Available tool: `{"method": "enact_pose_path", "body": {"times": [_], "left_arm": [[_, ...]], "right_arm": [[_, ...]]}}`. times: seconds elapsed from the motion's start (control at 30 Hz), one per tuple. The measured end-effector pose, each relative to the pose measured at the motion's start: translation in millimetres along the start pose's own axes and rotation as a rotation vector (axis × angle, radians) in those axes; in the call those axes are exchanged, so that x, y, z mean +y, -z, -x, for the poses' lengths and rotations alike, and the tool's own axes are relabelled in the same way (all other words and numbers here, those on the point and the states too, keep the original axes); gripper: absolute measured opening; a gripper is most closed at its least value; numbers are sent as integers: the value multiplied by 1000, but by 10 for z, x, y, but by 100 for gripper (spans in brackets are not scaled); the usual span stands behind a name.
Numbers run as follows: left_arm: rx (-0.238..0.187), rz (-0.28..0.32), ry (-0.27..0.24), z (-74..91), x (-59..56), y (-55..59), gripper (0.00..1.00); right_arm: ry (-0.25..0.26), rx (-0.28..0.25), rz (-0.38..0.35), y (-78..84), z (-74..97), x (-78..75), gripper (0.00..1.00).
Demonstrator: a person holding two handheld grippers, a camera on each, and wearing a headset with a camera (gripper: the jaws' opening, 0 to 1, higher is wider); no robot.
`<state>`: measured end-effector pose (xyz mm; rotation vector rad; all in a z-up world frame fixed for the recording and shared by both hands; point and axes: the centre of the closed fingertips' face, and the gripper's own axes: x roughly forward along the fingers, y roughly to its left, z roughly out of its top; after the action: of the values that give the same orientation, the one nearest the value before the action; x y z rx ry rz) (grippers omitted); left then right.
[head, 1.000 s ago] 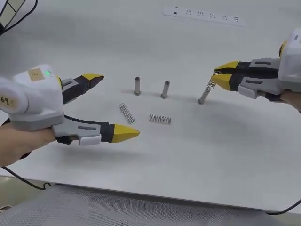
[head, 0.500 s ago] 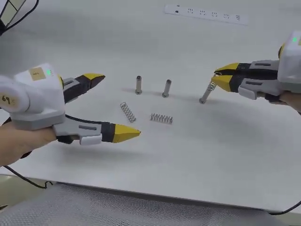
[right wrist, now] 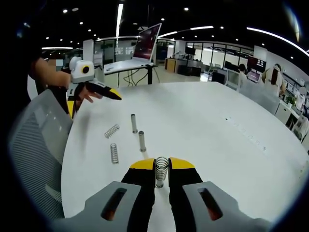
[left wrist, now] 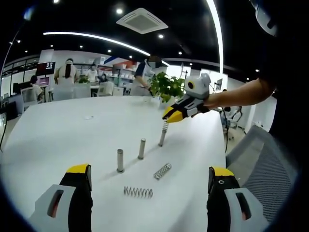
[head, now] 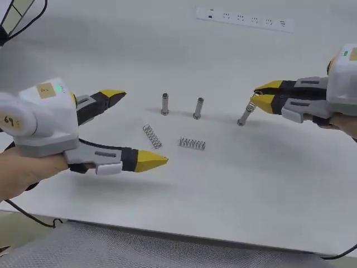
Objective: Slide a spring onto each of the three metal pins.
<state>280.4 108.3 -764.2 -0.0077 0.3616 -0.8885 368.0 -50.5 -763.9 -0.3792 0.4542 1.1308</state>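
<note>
Right gripper (head: 260,95) clenched on spring (right wrist: 161,175), spring on top end of tilted pin (head: 243,117) at its tips. Left gripper (head: 142,128) released, wide; two loose springs (head: 192,143) just ahead of it, two bare pins (head: 165,104) beyond.

In the head view I can read one marking: a black handwritten number, seemingly 69, on the white housing of the yellow-tipped left gripper (head: 144,127). A small tan sticker (head: 44,89) on that housing and a second tan sticker (head: 352,54) on the right gripper (head: 255,96) show no print I can make out. Marks on the long white power strip (head: 245,18) at the far edge of the white worktop (head: 223,195) are too small to read.
</note>
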Motion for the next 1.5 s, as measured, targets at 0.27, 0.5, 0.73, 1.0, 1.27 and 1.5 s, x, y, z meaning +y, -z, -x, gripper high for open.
{"method": "enact_pose_path", "body": {"times": [0.27, 0.5, 0.73, 1.0, 1.27, 1.5], "left_arm": [[4, -3, -3, 7, 10, -2, 98], [8, -3, -2, 8, 2, 9, 98], [8, -2, -12, 19, 25, 26, 98], [5, 1, -10, 5, 28, 17, 98], [4, 4, -10, -2, 32, 20, 98], [7, 6, -9, -4, 30, 27, 98]], "right_arm": [[-5, 19, 9, 84, -44, 32, 7], [0, 25, -7, 165, -84, 14, 7], [7, 31, -6, 235, -111, 14, 7], [16, 30, -35, 360, -140, 5, 8], [19, 37, -39, 402, -159, -2, 8], [17, 39, -64, 400, -170, -6, 8]]}}
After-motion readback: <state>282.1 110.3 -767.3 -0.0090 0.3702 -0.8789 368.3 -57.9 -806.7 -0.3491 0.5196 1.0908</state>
